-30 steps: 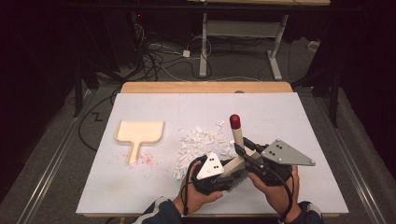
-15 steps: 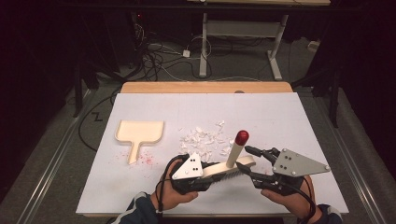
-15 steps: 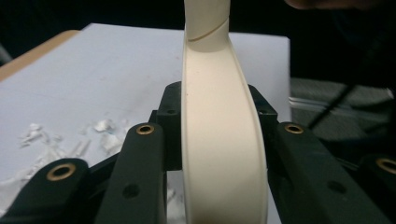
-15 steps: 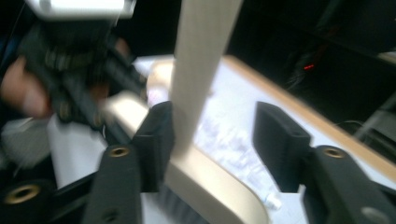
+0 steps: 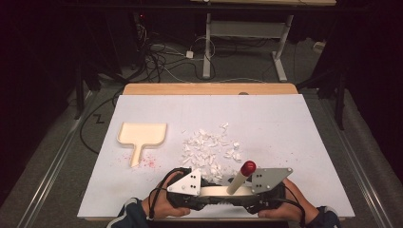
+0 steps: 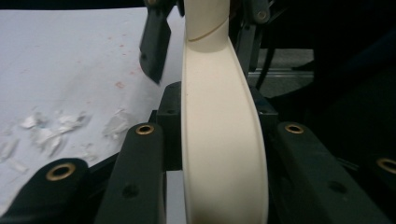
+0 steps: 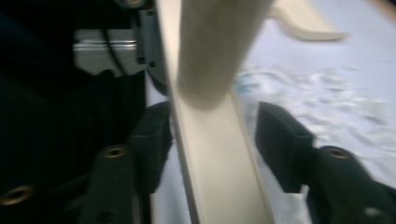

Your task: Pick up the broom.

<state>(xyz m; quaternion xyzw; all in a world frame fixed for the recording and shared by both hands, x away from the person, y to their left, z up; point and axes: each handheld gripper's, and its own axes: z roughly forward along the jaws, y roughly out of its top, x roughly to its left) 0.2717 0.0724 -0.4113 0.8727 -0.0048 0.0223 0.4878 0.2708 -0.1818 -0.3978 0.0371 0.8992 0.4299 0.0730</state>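
Note:
A cream brush (image 5: 216, 191) with a red-tipped handle (image 5: 247, 167) is held low over the front edge of the white sheet. My left gripper (image 5: 205, 198) comes in from the left and is shut on the brush's curved cream block (image 6: 224, 140), whose sides the pads press. My right gripper (image 5: 243, 201) faces it from the right. Its jaws have just been closing and stand around the same block (image 7: 210, 154), below the handle's base (image 7: 210, 56), with a gap still showing beside one pad. A cream dustpan (image 5: 141, 135) lies to the left, apart from both grippers.
Several white paper scraps (image 5: 209, 149) lie heaped just beyond the brush. Red specks (image 5: 149, 163) dot the sheet (image 5: 285, 123) by the dustpan's handle. A wooden table edge (image 5: 209, 89) runs along the back, with cables and desk legs on the floor behind.
Both hands have come lower and nearer the front edge, with the left one shifted left. The brush handle has tipped from upright to a lean. The right jaws opened, then narrowed around the block.

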